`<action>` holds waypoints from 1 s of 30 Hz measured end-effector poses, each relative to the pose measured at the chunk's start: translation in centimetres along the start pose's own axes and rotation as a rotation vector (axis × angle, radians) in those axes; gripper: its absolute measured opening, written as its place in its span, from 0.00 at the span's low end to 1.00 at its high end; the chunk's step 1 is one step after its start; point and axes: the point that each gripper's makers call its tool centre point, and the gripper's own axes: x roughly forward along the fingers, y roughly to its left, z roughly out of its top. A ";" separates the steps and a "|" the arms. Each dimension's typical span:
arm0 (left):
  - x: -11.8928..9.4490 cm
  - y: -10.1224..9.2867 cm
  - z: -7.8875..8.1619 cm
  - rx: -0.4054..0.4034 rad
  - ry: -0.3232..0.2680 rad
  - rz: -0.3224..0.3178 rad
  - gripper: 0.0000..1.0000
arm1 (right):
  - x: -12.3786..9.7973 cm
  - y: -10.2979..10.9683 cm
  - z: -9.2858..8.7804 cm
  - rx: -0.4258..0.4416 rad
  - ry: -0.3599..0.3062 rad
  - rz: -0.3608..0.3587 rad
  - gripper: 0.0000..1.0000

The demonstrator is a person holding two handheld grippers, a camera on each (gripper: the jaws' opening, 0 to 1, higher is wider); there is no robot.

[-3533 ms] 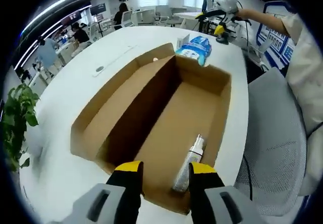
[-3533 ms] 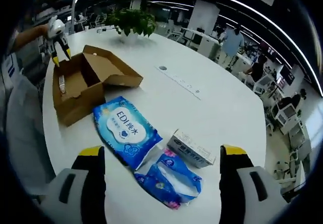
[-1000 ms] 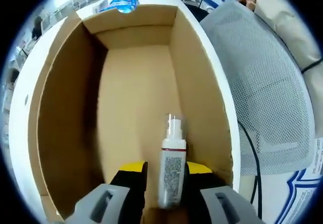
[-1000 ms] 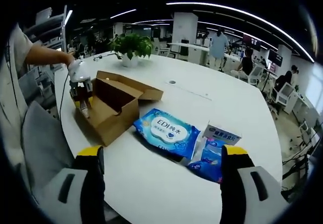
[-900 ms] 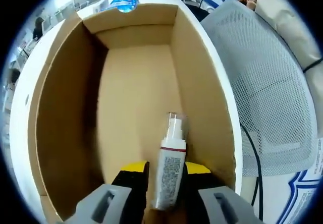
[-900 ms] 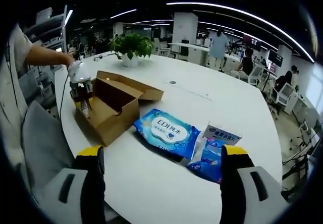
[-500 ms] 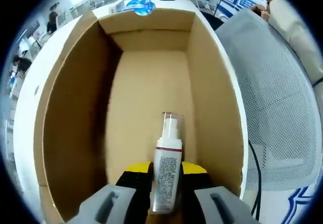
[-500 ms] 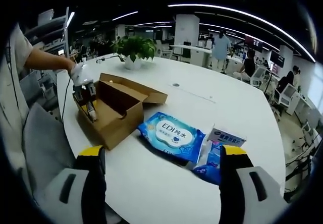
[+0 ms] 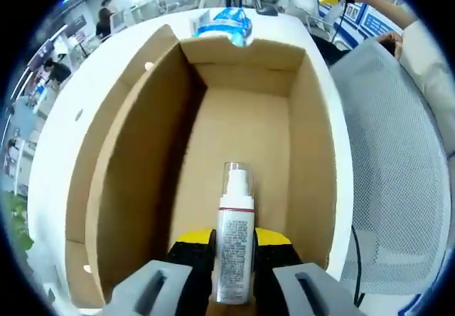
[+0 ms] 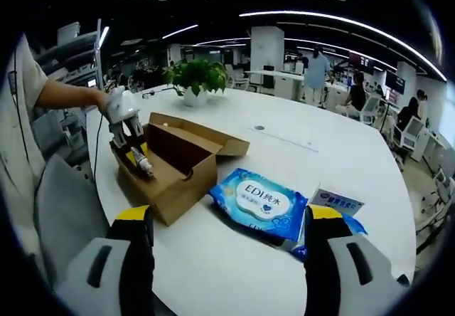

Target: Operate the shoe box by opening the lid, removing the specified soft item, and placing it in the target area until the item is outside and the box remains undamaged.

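Observation:
The brown cardboard shoe box [image 9: 135, 181] stands open, its lid [image 10: 213, 139] folded out flat on the white table. My left gripper [image 9: 234, 243] is shut on a white spray bottle [image 9: 234, 230] with a clear cap, held over the box's near end. In the right gripper view the left gripper [image 10: 130, 139] holds the bottle [image 10: 143, 164] tilted, just above the box [image 10: 178, 170]. A blue wipes pack [image 10: 261, 201] lies on the table beside the box, also seen past the box's far wall [image 9: 226, 23]. My right gripper [image 10: 227, 239] is open above the table.
A small white carton [image 10: 339, 202] and another blue pack [image 10: 355, 225] lie right of the wipes. A potted plant [image 10: 201, 77] stands at the table's far side. A grey mesh chair [image 9: 398, 152] is close to the box. People sit in the background.
My left gripper has risen with the bottle, so the box floor now lies farther below it. The right gripper view has shifted slightly; its jaws stay wide apart.

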 end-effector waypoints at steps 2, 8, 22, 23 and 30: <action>-0.4 0.1 0.7 -0.005 -0.030 0.013 0.19 | 0.3 0.4 0.3 -0.001 -0.014 0.014 0.80; -2.1 -0.1 3.2 -0.041 -0.134 0.033 0.19 | 1.3 1.5 1.1 -0.012 -0.050 0.048 0.74; -5.2 -1.2 8.0 -0.074 -0.349 0.063 0.19 | 3.8 5.1 3.2 -0.014 -0.114 0.172 0.58; -5.5 -1.3 8.4 -0.076 -0.368 0.066 0.19 | 4.0 5.5 3.4 -0.016 -0.118 0.182 0.57; -6.8 -2.3 10.4 -0.063 -0.459 0.082 0.19 | 4.9 7.2 4.6 -0.042 -0.146 0.238 0.49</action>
